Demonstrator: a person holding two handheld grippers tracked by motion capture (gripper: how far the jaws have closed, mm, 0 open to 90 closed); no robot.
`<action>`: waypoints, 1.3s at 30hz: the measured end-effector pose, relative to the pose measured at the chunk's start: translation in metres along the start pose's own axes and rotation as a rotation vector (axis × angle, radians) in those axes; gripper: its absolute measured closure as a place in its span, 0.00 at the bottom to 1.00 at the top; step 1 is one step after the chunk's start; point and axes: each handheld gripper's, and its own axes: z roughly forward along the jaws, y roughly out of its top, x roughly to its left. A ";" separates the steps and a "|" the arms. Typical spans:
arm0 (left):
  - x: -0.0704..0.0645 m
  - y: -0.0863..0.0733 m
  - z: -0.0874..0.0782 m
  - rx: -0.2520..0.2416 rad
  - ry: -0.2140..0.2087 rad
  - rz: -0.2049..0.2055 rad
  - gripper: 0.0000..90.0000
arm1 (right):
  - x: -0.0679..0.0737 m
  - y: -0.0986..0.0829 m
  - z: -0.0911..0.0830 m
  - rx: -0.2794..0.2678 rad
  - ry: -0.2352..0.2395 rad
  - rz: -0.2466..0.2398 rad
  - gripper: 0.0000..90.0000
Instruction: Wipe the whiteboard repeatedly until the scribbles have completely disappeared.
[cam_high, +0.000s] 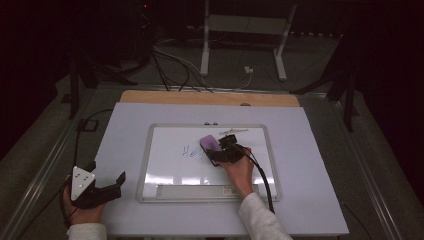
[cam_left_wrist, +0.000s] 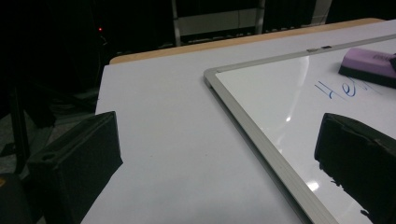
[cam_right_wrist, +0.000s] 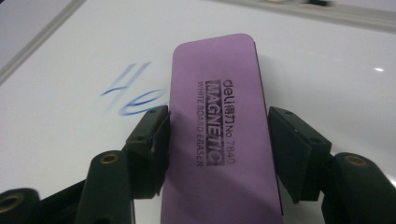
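Two claws, two jobs: my right claw (cam_high: 223, 151) clamps the eraser (cam_right_wrist: 217, 130) flat on the whiteboard (cam_high: 165, 175) mid-board, over the blue writing (cam_right_wrist: 130, 95), ready to wipe it; my left claw (cam_high: 107, 186) rests released by the table's (cam_high: 310, 200) near-left corner, clear of the stroke.

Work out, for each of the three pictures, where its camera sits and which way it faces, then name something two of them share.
High view: fixed above the person's side, looking forward and down on the table; both forearms, the left gripper and right gripper show.
Left gripper view: rides the left gripper, facing along its open jaws across the table toward the whiteboard.
Right gripper view: rides the right gripper, looking down on the purple eraser between its jaws.
Shared: all three show the eraser and the blue writing.
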 end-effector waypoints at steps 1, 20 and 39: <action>0.000 0.000 0.000 0.000 0.000 0.000 0.01 | 0.004 0.000 0.001 0.004 0.014 -0.012 0.46; 0.000 0.000 0.000 -0.001 0.002 0.000 0.01 | -0.016 0.003 -0.003 -0.011 -0.064 0.061 0.46; 0.001 0.000 -0.001 -0.003 0.002 -0.002 0.01 | -0.004 0.006 0.003 -0.003 -0.049 0.006 0.46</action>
